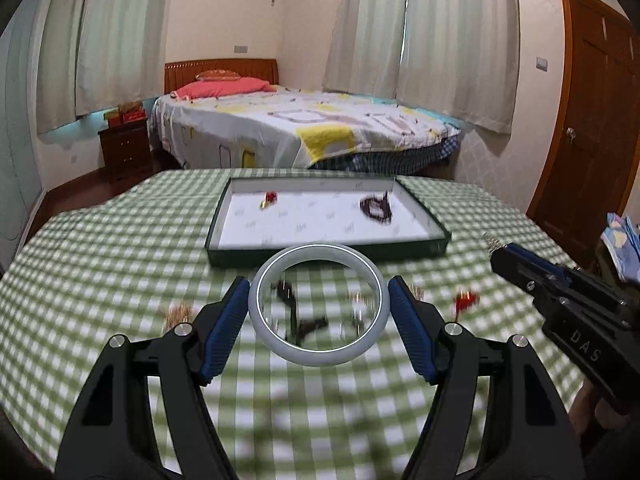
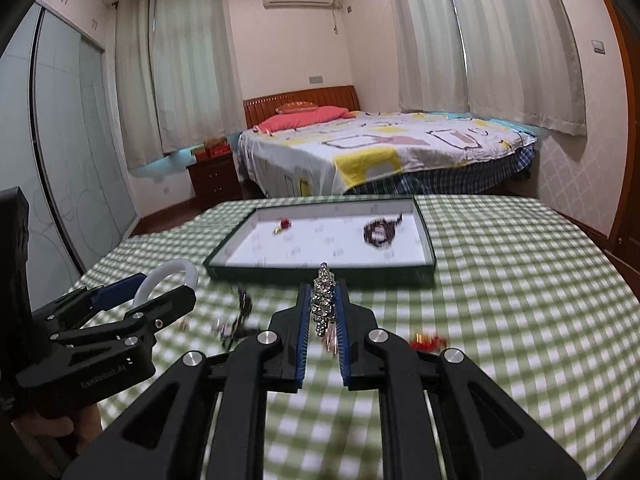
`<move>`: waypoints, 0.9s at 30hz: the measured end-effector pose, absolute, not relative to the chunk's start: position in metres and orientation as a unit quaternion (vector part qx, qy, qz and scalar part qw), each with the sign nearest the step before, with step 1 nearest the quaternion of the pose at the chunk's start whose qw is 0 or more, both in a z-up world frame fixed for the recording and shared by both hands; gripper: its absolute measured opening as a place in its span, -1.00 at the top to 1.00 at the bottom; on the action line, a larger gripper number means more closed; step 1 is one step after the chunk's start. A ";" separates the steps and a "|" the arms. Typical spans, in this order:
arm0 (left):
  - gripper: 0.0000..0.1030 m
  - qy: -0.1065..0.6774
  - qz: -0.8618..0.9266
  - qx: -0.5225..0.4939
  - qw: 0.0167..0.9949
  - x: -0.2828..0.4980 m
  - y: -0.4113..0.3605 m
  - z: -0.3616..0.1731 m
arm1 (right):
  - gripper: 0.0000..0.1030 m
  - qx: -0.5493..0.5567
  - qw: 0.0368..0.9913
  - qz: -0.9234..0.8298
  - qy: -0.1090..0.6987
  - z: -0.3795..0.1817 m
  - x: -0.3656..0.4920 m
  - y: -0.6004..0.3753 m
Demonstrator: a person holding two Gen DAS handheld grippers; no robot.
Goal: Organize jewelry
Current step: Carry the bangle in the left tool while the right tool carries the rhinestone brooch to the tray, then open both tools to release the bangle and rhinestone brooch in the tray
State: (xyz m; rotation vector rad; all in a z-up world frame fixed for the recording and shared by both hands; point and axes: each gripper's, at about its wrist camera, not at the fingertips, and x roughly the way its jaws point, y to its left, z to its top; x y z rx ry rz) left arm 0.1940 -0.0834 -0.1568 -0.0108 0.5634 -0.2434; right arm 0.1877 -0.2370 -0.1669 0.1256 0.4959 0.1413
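Observation:
My left gripper (image 1: 319,300) is shut on a pale white bangle (image 1: 264,322) and holds it above the green checked table, just short of the tray (image 1: 424,246). The bangle also shows in the right wrist view (image 2: 168,274). My right gripper (image 2: 325,300) is shut on a sparkly silver rhinestone piece (image 2: 323,300), held above the table before the tray (image 2: 320,274). The tray holds a red and gold earring (image 1: 269,199) at left and a dark beaded bracelet (image 1: 376,208) at right.
On the cloth lie a dark chain (image 1: 298,320), a red earring (image 1: 464,302), gold pieces (image 1: 178,312) and a silver piece (image 1: 358,306). A bed and a nightstand stand beyond the table. A wooden door is at the right.

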 end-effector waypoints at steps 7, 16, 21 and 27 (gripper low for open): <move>-0.34 0.255 -0.115 -0.003 0.960 0.256 -0.090 -0.144 | 0.74 0.049 0.970 0.070 0.229 -0.159 0.247 -0.237; -0.35 0.265 -0.094 0.009 0.960 0.343 -0.099 -0.165 | 0.74 0.046 0.967 0.074 0.240 -0.174 0.326 -0.234; -0.35 0.290 -0.081 0.011 0.953 0.388 -0.100 -0.189 | 0.74 0.051 0.958 0.080 0.270 -0.195 0.361 -0.230; -0.35 0.332 -0.073 0.005 0.941 0.415 -0.093 -0.214 | 0.74 0.048 0.944 0.080 0.317 -0.221 0.388 -0.223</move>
